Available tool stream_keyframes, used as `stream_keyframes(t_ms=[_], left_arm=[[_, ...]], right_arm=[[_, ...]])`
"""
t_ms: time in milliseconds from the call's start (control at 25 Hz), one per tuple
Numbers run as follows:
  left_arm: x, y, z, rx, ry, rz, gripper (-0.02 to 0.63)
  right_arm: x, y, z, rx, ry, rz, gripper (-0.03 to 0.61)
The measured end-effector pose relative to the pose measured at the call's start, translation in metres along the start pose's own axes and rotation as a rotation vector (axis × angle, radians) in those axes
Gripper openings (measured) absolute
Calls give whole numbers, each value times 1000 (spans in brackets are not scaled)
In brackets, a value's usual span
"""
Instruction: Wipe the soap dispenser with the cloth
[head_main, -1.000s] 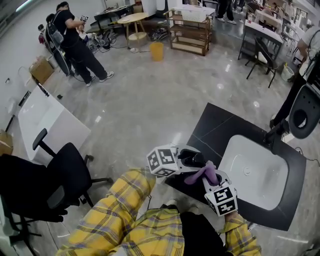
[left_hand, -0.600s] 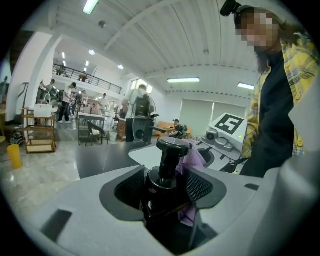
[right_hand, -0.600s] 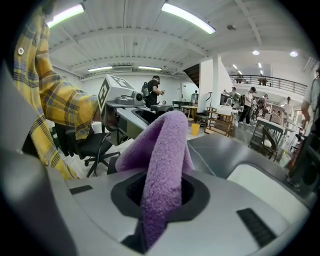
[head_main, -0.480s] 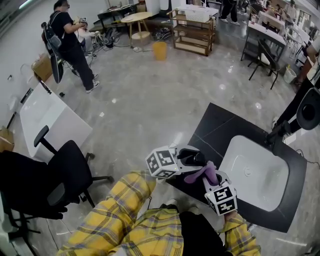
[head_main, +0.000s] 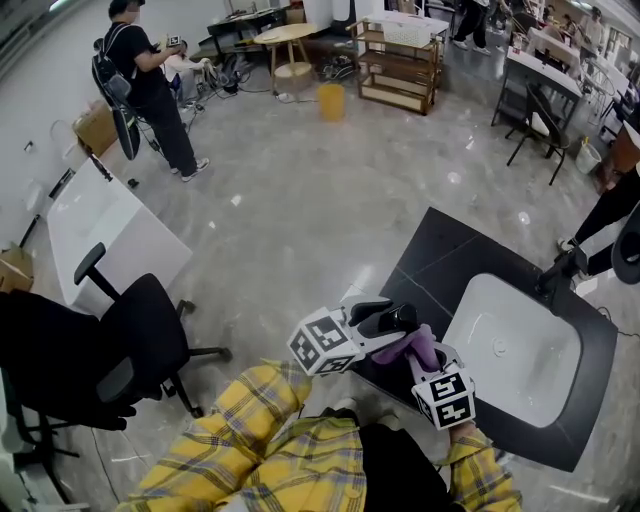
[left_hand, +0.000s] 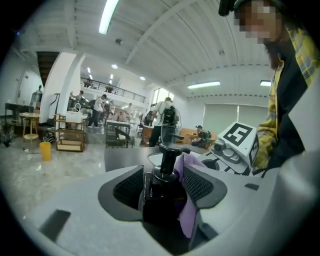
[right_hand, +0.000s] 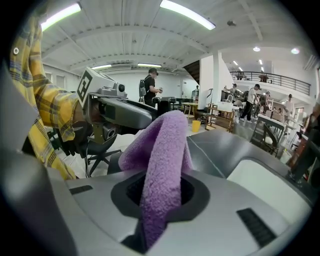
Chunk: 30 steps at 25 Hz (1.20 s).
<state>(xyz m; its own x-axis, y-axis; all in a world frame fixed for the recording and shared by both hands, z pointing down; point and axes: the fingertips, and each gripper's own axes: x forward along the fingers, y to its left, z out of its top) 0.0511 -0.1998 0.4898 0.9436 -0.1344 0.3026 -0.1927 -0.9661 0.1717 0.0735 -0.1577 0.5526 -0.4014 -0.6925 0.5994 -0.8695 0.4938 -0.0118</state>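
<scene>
In the left gripper view, a black soap dispenser (left_hand: 159, 197) with a pump top stands between the jaws of my left gripper (left_hand: 162, 187). Both pads sit against its sides. A purple cloth (left_hand: 189, 200) is wedged against the dispenser's right side. In the right gripper view, my right gripper (right_hand: 160, 192) is shut on that cloth (right_hand: 165, 145), which sticks up in a fold. In the head view, the two grippers meet over the near corner of the black counter (head_main: 440, 250), with the cloth (head_main: 418, 345) touching the dispenser (head_main: 390, 318).
A white sink basin (head_main: 510, 350) is set in the black counter, with a black faucet (head_main: 558, 270) at its far side. A black office chair (head_main: 130, 350) and a white table (head_main: 110, 240) stand at the left. A person (head_main: 150, 90) stands far back left.
My left gripper has swung a little with the dispenser, and its marker cube now sits lower in the head view. The right gripper and cloth have stayed put. The person at the back has shifted.
</scene>
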Motion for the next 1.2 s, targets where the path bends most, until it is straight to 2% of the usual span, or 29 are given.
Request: stream_keyframes(t_ms=[240,440,600,840,1000,1200], left_arm=[[1,-2,5,-43,-10,200,222],[8,2,2,-13,45,346,222],[15,5,-2,-22,54,404,224],[22,1,-7,14,58,357,192],[25,1,-4,44,56,235,192],[27,0,-6,56,40,59,192]], right_arm=[[2,-1,-6,13,22,-10,37],[-5,-5,-5,18,-9,-45,37],[-26,-16,-1,58,-64,-97,37],[-57,-40,-9,124,-85,-181,37],[-67,-46,-15,150,-82,-210,37],[-68,-41,-22,159,-76,-201,37]])
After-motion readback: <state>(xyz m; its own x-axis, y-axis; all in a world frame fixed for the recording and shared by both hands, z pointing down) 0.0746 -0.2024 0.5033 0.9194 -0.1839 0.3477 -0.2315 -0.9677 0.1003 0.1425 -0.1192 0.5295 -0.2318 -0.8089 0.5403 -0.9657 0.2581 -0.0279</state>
